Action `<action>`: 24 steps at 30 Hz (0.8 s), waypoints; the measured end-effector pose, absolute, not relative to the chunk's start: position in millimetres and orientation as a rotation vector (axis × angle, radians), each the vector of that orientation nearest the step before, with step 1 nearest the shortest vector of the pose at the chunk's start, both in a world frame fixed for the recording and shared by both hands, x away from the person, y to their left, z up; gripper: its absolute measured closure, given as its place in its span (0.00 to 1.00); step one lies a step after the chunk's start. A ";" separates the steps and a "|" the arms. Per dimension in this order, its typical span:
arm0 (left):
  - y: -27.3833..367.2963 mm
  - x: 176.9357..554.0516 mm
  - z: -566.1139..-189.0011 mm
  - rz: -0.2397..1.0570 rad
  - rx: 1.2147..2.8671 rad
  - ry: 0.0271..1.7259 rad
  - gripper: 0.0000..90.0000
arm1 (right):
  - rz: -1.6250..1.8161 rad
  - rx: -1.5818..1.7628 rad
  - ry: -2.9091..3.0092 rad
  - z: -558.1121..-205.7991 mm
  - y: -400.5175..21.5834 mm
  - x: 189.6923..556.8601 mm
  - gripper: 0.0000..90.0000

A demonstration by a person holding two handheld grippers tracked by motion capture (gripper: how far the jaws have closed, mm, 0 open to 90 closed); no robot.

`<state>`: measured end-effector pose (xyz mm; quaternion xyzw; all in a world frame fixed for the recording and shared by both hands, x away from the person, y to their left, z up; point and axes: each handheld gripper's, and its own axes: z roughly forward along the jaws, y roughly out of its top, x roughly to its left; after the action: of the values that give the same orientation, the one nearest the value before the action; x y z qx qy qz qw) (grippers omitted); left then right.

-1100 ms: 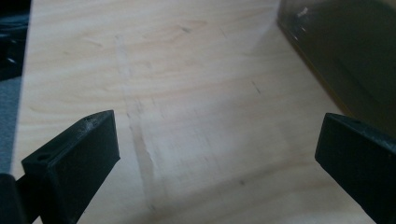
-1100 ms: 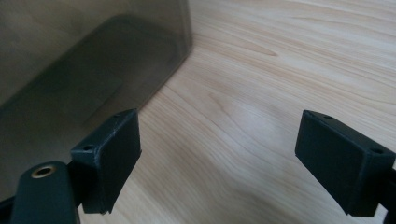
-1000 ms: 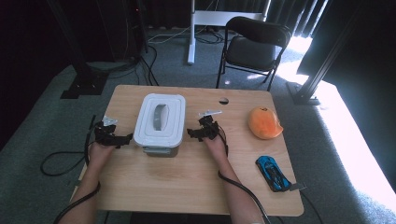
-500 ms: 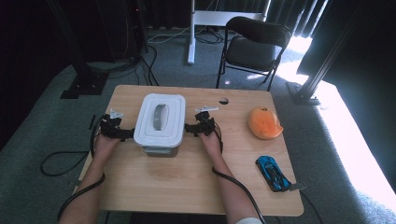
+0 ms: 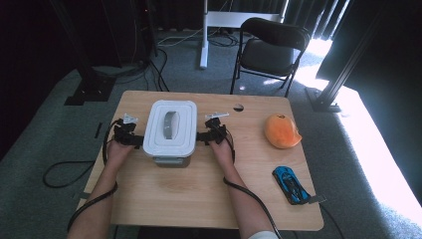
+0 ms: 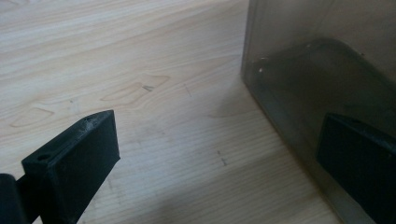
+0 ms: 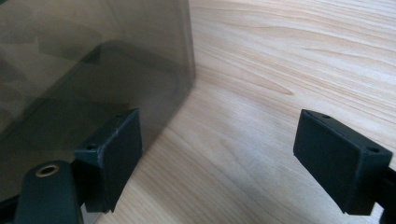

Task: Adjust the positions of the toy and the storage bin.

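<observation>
Both hands having closed in on the box (image 5: 169, 132) at mid-table, I'm bracketing it with left gripper (image 5: 133, 139) and right gripper (image 5: 203, 136) spread wide, gripping nothing, next squeezing its sides to lift

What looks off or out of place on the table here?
Nothing stands out. The box sits flat and square to the table, its white lid on evenly. The left tool and right tool flank it, jaws open. The orange and toy car lie apart at the right, nothing spilled.
</observation>
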<state>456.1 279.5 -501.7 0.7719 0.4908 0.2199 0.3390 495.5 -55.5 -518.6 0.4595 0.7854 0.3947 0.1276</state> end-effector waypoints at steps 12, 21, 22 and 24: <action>270.1 437.3 -501.7 0.592 1.998 1.295 0.00 | 1.156 1.293 2.344 -520.7 -58.9 489.5 0.21; 259.1 423.1 -497.9 0.595 2.017 1.261 0.00 | 1.135 1.219 2.394 -520.0 -66.2 482.9 0.25; 257.5 421.5 -497.6 0.601 2.025 1.260 0.00 | 1.136 1.214 2.400 -519.8 -66.8 482.1 0.26; 255.8 418.7 -497.8 0.604 2.034 1.258 0.00 | 1.140 1.212 2.401 -518.5 -67.9 479.7 0.26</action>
<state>418.7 255.8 -497.8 0.7782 0.4811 0.2312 0.3311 479.7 -67.9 -518.5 0.4125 0.8169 0.3879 0.1099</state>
